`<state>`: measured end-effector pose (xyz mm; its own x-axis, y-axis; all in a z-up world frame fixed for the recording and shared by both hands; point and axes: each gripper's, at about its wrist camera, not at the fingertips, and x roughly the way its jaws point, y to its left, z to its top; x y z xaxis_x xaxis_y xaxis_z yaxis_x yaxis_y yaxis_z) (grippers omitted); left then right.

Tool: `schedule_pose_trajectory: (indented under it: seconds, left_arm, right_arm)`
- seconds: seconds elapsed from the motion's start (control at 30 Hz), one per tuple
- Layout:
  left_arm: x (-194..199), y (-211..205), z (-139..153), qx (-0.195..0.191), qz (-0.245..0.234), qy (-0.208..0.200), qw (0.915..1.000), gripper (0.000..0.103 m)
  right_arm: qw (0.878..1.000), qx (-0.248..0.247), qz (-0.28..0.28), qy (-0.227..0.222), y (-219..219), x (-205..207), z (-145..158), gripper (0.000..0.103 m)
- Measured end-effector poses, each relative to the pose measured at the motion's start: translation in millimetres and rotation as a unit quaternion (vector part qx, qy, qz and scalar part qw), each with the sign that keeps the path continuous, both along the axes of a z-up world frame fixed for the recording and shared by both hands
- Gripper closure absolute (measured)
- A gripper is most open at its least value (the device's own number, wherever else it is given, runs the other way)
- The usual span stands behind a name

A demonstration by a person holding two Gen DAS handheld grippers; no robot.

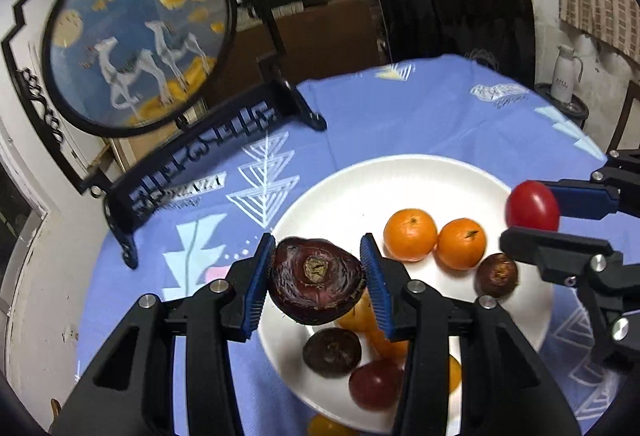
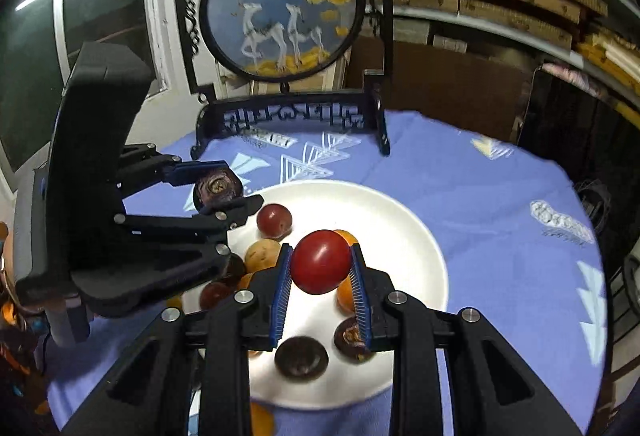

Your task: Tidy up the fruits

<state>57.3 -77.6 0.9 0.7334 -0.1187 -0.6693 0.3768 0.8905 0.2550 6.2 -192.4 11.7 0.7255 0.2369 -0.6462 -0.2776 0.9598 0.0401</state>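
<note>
Oranges (image 1: 434,241) and chestnuts (image 1: 496,275) on plate (image 1: 360,188)

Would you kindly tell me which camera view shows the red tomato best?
The right wrist view: the red tomato sits centred and close between the right tongs, over the white plate. The left wrist view shows it small at the right edge, partly hidden by a finger.

Left gripper (image 1: 318,278) showing matt black plastic, ribbed blue pads (image 1: 260,276), shiny metal bolts; clamping wrinkled, dull brown chestnut (image 1: 316,280). Right gripper (image 2: 320,270) squeezing smooth glossy red tomato (image 2: 320,266). Plate (image 1: 360,180) gleaming glazed white. Oranges (image 1: 410,234) looking pebbled, waxy. Cloth (image 1: 400,108) lying matt, woven blue.
</note>
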Motion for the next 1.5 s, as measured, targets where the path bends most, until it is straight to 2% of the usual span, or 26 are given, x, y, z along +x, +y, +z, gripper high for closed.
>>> schedule_pose_trajectory:
  seconds: [0.03,0.07,0.1,0.2,0.33,0.4,0.5,0.63,0.87,1.0,1.27,1.43,1.47,1.5]
  left_arm:
    - [3.5,-0.5,-3.5,0.003,0.005,0.001,1.0,0.052]
    - [6.9,0.2,-6.0,0.001,0.011,0.002,0.9999,0.039]
    - [8.8,2.3,-7.6,-0.004,0.016,0.0,0.9999,0.035]
    - [5.6,6.6,-10.4,-0.002,0.014,-0.002,0.9999,0.033]
    - [-2.0,16.8,-9.6,-0.004,0.017,-0.005,0.9998,0.03]
    - [-12.9,25.9,-6.3,-0.014,0.019,-0.006,0.9997,0.028]
    - [-30.4,40.0,-3.3,-0.024,0.016,-0.008,0.9995,0.023]
    - [-72.9,65.1,-5.5,-0.025,0.007,-0.011,0.9996,0.018]
    - [-146.3,110.4,-30.9,-0.038,-0.013,0.018,0.999,0.016]
    - [-174.5,128.8,-47.3,-0.04,-0.008,0.041,0.9983,0.015]
    - [-200.0,143.5,-52.9,-0.052,-0.013,0.047,0.9974,0.013]
    - [-202.2,140.8,-51.3,-0.05,-0.02,0.046,0.9975,0.013]
    - [-200.8,140.1,-51.4,-0.05,-0.021,0.047,0.9974,0.013]
    - [-199.7,138.6,-51.9,-0.048,-0.023,0.048,0.9974,0.013]
  right_arm:
    - [1.0,0.002,-0.005,0.002,-0.9,3.9,-4.4,0.073]
    - [1.0,0.008,-0.003,0.007,-1.4,6.4,-7.0,0.066]
    - [1.0,0.016,-0.008,0.003,-2.7,6.3,-8.7,0.06]
    - [0.999,0.029,-0.017,-0.006,-7.7,-0.6,-9.3,0.049]
    - [0.999,0.041,-0.024,-0.007,-15.6,-18.4,-6.6,0.043]
    - [0.999,0.042,-0.022,-0.004,-17.2,-31.9,-6.9,0.036]
    - [1.0,0.027,-0.009,0.004,-12.7,-62.3,-13.3,0.033]
    - [1.0,-0.001,0.008,0.009,-3.7,-108.6,-26.4,0.029]
    - [0.997,-0.053,0.049,0.033,26.7,-172.6,-62.7,0.029]
    - [0.996,-0.061,0.057,0.041,36.6,-183.7,-71.1,0.029]
    - [0.996,-0.055,0.002,0.066,29.6,-144.4,-72.4,0.029]
    - [0.994,-0.059,0.002,0.093,38.2,-109.8,-84.5,0.029]
    - [0.994,-0.058,0.005,0.097,39.6,-106.0,-87.1,0.035]
    - [0.993,-0.058,0.011,0.106,42.0,-101.3,-90.8,0.048]
